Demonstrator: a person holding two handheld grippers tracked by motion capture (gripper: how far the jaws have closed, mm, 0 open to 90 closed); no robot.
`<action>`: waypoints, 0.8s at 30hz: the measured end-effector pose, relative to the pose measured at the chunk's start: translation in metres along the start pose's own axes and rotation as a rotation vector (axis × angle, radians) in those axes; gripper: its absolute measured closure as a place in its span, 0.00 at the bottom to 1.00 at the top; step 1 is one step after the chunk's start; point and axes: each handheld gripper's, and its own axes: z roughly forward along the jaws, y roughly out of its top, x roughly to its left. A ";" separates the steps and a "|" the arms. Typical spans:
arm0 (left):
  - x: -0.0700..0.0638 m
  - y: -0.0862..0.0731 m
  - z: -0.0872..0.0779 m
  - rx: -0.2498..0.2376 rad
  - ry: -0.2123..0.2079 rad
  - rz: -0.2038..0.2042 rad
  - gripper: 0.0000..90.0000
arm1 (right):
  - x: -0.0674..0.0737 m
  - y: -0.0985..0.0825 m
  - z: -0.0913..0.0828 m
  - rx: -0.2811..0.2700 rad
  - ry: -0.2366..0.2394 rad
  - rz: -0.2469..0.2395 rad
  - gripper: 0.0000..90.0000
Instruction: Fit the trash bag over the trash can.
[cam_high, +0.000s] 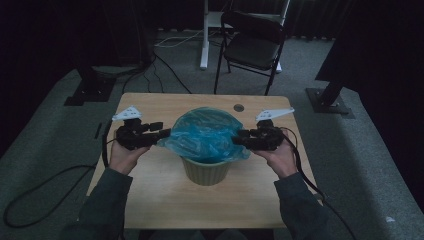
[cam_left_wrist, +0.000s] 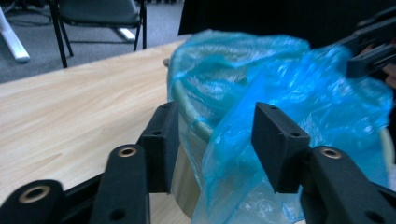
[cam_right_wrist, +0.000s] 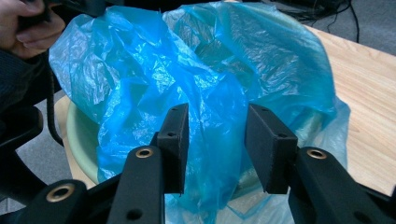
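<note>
A pale green waste bin (cam_high: 206, 171) stands mid-table with a blue plastic bag (cam_high: 205, 132) bunched loosely over its mouth. My left gripper (cam_high: 162, 134) is at the bag's left edge and my right gripper (cam_high: 239, 136) at its right edge. In the left gripper view the jaws of my left gripper (cam_left_wrist: 217, 123) stand wide apart, with a fold of the bag (cam_left_wrist: 280, 79) hanging loose between them beside the bin's rim (cam_left_wrist: 196, 119). The right gripper view shows my right gripper (cam_right_wrist: 217, 126) also spread wide, with the bag (cam_right_wrist: 187, 60) slack in the gap above the bin (cam_right_wrist: 81, 135).
The wooden table (cam_high: 165, 200) has a small round hole (cam_high: 239, 107) near its far edge. A black folding chair (cam_high: 252, 42) and a white desk leg (cam_high: 204, 40) stand behind it. Cables trail over the carpet at the left (cam_high: 40, 200).
</note>
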 end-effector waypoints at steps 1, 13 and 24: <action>0.000 0.000 0.000 0.000 0.000 0.000 0.62 | 0.000 0.000 0.000 0.000 0.000 0.000 0.67; -0.029 -0.015 -0.012 -0.053 -0.027 0.054 0.99 | 0.013 -0.007 -0.006 0.005 0.082 -0.030 0.99; -0.043 -0.048 -0.021 -0.013 -0.082 0.088 1.00 | 0.018 -0.040 -0.013 0.003 0.173 -0.008 0.99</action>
